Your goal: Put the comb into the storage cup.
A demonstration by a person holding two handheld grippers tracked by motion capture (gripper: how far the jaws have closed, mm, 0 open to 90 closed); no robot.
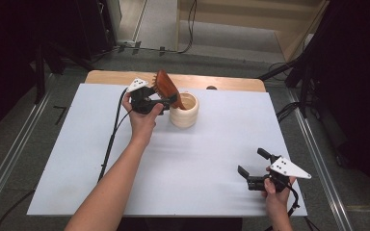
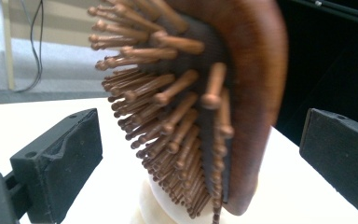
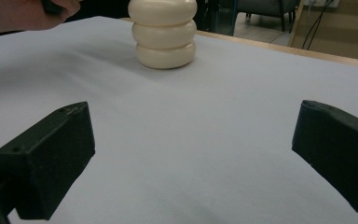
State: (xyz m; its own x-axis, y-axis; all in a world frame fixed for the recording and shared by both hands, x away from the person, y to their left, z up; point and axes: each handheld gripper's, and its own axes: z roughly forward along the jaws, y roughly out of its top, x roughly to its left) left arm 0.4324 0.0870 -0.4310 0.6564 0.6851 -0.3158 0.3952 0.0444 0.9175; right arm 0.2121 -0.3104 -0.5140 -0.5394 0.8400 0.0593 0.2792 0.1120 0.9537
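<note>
Hairbrush (image 1: pixel 166 86) standing handle-down in cream holder (image 1: pixel 185 111) at table's (image 1: pixel 77 159) far side, leaning left. Our left gripper (image 1: pixel 169 101) jaws wide apart around it, not pinching. Right gripper (image 1: pixel 255 167) also open (idle). Bump brush, holder tips.

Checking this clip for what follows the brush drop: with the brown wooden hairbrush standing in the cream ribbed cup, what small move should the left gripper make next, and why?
Probably draw the left gripper straight back from the brown wooden hairbrush. Its jaws stand wide on either side of the bristled head without pressing it, and the handle already sits in the cream ribbed cup, leaning on the rim. A sideways pull could catch the bristles and tip it.
</note>
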